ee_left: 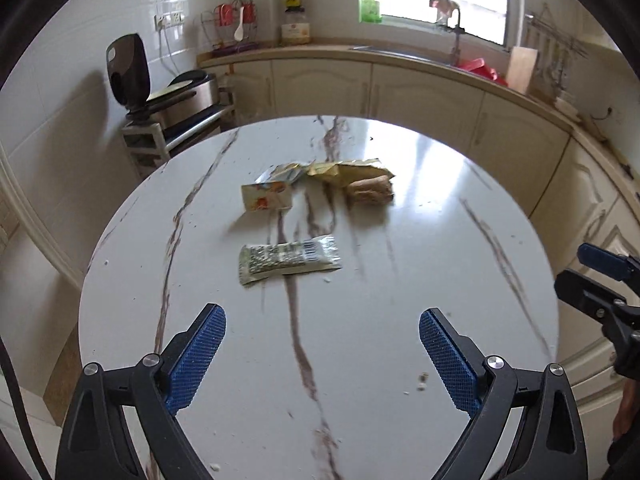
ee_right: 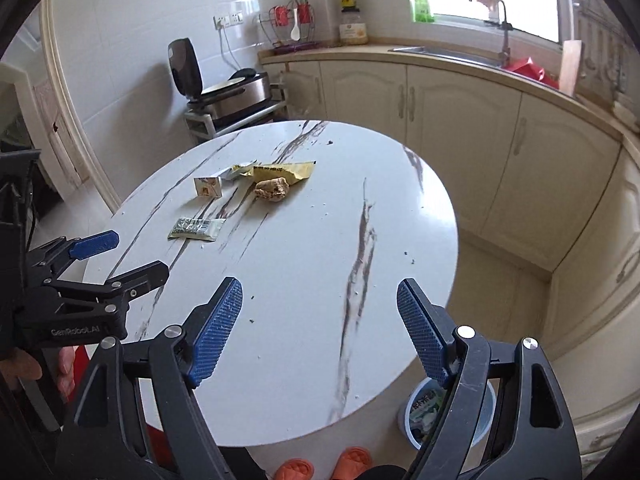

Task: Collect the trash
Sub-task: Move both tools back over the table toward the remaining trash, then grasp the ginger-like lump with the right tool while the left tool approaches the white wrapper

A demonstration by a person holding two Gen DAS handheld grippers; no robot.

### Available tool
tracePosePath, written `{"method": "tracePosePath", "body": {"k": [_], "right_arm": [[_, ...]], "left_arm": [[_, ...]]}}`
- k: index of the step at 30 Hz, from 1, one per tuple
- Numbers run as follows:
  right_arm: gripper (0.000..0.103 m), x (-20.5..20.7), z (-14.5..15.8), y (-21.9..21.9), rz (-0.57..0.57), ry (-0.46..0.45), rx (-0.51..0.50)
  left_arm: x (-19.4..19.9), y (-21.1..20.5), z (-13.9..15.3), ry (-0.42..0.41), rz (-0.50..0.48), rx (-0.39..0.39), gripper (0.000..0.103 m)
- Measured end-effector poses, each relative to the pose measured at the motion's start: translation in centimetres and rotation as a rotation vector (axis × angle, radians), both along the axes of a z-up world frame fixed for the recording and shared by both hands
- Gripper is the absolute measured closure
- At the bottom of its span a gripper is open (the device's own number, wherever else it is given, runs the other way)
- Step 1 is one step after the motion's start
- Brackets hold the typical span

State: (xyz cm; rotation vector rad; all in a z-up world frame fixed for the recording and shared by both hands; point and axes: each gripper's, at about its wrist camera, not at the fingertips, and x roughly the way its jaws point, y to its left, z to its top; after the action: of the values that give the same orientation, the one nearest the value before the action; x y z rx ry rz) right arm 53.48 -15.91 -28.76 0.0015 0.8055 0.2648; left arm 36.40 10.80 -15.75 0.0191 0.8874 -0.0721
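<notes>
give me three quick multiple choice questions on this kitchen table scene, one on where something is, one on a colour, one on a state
1. Where is the blue bin?
A. on the counter
B. on the floor beside the round table
C. on the table

2. What colour are the pads on the left hand-held gripper?
A. red
B. green
C. blue

3. What state is the right hand-held gripper in?
A. open and empty
B. shut on a wrapper
C. shut with nothing in it

Answers:
1 B, the bin sits low by the table's edge in the right wrist view.
2 C, both pads are blue.
3 A, its jaws stand apart with only tabletop between them, and the barcode wrapper lies farther off.
</notes>
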Motion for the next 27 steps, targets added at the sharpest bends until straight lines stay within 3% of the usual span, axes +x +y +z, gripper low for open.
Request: {"method": "tracePosePath", "body": {"k": [7,18,27], "right_arm": [[0.025,4.2,-2.4,1.5,0.025,0.061,-0.007],[0.025,9.6,-3.4,3.2,0.058,0.097,-0.042],[0.025,14.3,-4.7,5.7,0.073,0.161,0.01]], "left_arm": [[5.9,0.5,-1.4,0.082,0.033,-0.041,0.008],[11.7,-0.2,-3.5,0.117,0.01,-0.002,0.008],[13.2,0.6,-4.9,0.075,-0.02,-0.022,0.031]]}}
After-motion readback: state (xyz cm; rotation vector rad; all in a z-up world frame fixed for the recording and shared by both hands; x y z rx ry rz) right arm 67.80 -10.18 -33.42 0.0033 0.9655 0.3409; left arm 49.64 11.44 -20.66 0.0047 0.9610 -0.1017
